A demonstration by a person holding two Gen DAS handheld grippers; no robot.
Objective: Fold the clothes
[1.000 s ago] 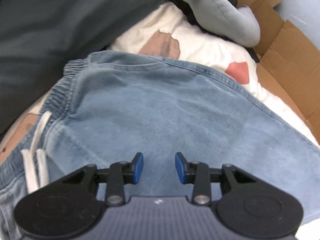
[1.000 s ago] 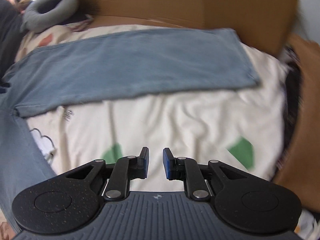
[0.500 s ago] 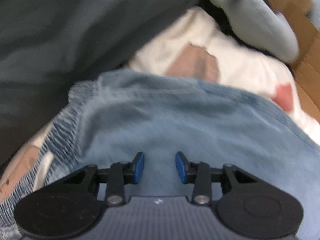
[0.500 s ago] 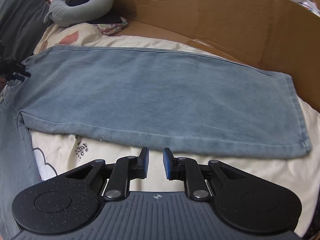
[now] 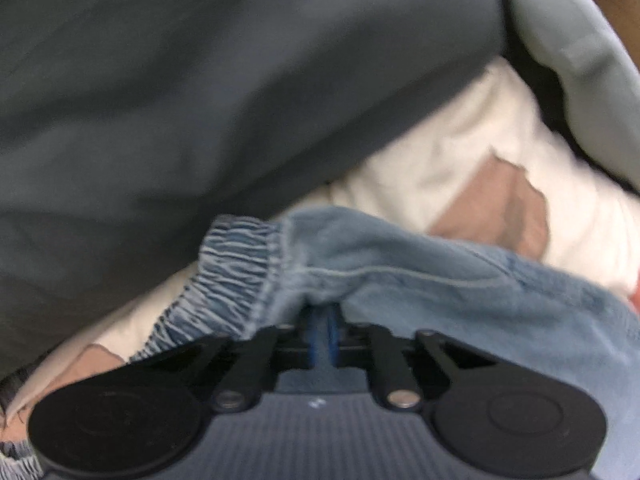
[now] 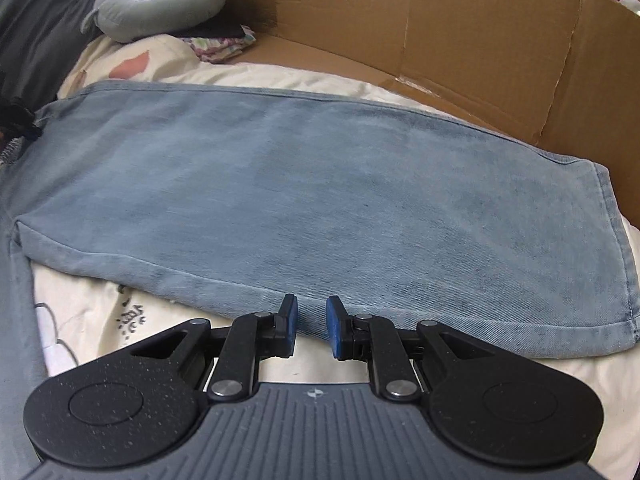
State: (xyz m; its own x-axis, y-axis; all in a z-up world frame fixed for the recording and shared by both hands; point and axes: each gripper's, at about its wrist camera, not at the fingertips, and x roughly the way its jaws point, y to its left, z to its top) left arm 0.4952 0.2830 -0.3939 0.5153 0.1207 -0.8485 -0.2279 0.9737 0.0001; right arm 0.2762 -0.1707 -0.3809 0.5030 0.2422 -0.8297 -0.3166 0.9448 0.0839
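Starting the fold: my left tool [image 5: 322, 326] is clamped on the jeans [image 6: 320, 184] just beside the elastic waistband [image 5: 236, 276], the denim bunched between its pads. The jeans lie flat on the bed [image 6: 520, 376]. My right tool [image 6: 311, 326] hovers, jaws apart and empty, over the lower leg's near edge. Next it must pinch that edge, I judge.

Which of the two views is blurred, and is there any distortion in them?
Left wrist view: motion-blurred, waistband of the jeans and dark grey fabric soft. Right wrist view: sharp on the jeans leg; fisheye bends the cardboard wall, daylight even.
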